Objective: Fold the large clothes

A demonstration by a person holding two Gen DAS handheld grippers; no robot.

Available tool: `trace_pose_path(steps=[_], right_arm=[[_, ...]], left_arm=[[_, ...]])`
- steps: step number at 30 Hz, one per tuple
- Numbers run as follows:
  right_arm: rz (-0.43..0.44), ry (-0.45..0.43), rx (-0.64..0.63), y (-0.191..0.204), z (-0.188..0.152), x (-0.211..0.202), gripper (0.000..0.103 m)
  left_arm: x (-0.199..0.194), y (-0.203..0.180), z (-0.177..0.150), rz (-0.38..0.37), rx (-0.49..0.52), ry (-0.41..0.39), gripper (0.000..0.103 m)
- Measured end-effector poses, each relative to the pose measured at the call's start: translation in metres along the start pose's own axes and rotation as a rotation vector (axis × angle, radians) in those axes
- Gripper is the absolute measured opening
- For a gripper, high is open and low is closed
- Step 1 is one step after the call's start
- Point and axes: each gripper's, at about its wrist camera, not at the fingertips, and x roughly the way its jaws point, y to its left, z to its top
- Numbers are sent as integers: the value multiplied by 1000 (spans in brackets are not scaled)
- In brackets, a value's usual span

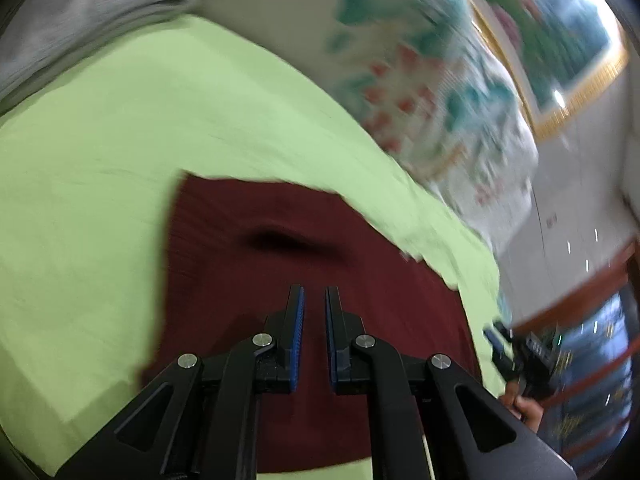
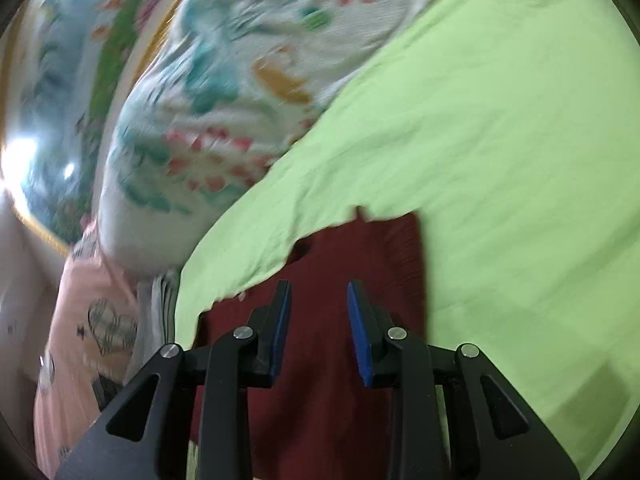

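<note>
Jaws of both the left gripper (image 1: 314, 292) and right gripper (image 2: 319, 286) gape empty above the maroon garment (image 1: 320, 216).

A home bedroom: green bedsheet (image 1: 120, 140), floral quilt (image 2: 224, 92), framed picture (image 1: 560, 40).

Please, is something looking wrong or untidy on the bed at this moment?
Nothing looks damaged or spilled. The dark red garment lies on the green sheet with one deep crease near its far edge, and that edge looks uneven. Motion blur hides finer detail.
</note>
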Motion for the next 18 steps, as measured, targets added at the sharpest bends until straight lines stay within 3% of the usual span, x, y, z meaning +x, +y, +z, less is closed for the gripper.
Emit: trace_pose_path(steps=[2,5,8,10,12,15,18], right_arm=[[6,71,-55,21,-10,18,31],[-26,137,-120,36,-21,44,31],[-138,151,-119,21,-22,57,31],[-124,129,-80,5,-18,56,28],[-115,101,-42,-4,-14,48,28],[-149,60,-71,6,-15,35,30],[-110,73,-106,28,-23,33,30]], left_arm=[[19,-22,-3,-18,51,47,9],[46,-40,-2,49,114,72,12],[60,-23,9,155,98,67,12],[61,-1,16,194,62,53,11],[53,22,21,168,3,42,5],[33,37,18,170,-39,10,5],[11,33,5,157,-42,-1,9]])
